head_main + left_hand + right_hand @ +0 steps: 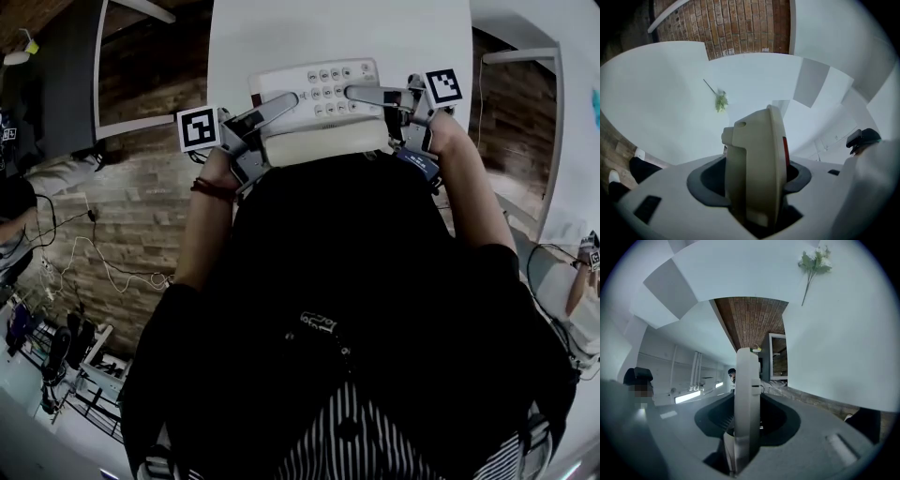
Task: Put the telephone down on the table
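A cream telephone (319, 94) with a grey keypad and its handset (323, 145) on the near side is held level between both grippers, over the near end of the white table (337, 33). Whether it touches the table top I cannot tell. My left gripper (281, 108) is shut on the phone's left edge, and my right gripper (361, 94) is shut on its right edge. In the left gripper view (754, 180) the thick cream body (759, 159) stands clamped between the dark pads. The right gripper view (747, 427) shows the thin pale edge (747, 394) gripped the same way.
A small green flower sprig (721, 101) (813, 263) lies further out on the table. Brick-patterned floor (131, 234) surrounds the table, with loose cables (94, 262) at the left. Another white table (572, 122) stands at the right.
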